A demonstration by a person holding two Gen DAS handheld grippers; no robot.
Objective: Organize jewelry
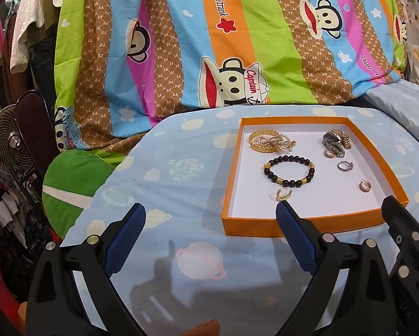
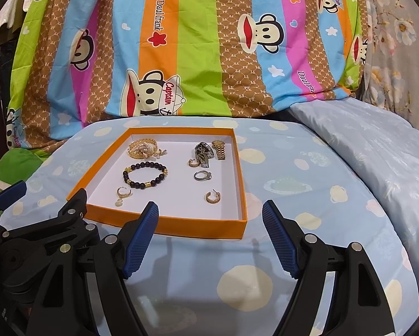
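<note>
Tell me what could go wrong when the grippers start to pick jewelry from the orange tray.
1. The earrings and ring are small and lie flat; a wide gripper pad may push them instead of gripping.
2. The watches lie tangled with a small hoop; lifting one may drag the other.
3. The tray sits on soft bedding; pressing down may tilt it.

The near strip of blue sheet (image 2: 198, 254) in front of the orange tray (image 2: 198, 223) lies bare, and so does the sheet right of the tray, up to the rumpled quilt (image 2: 377, 151). Inside the tray, the near right corner of the white floor is free; the bead bracelet (image 2: 145, 175), ring (image 2: 202, 175) and two earrings (image 2: 211, 196) crowd the middle. A striped blanket (image 2: 181, 56) walls off the far side.
</note>
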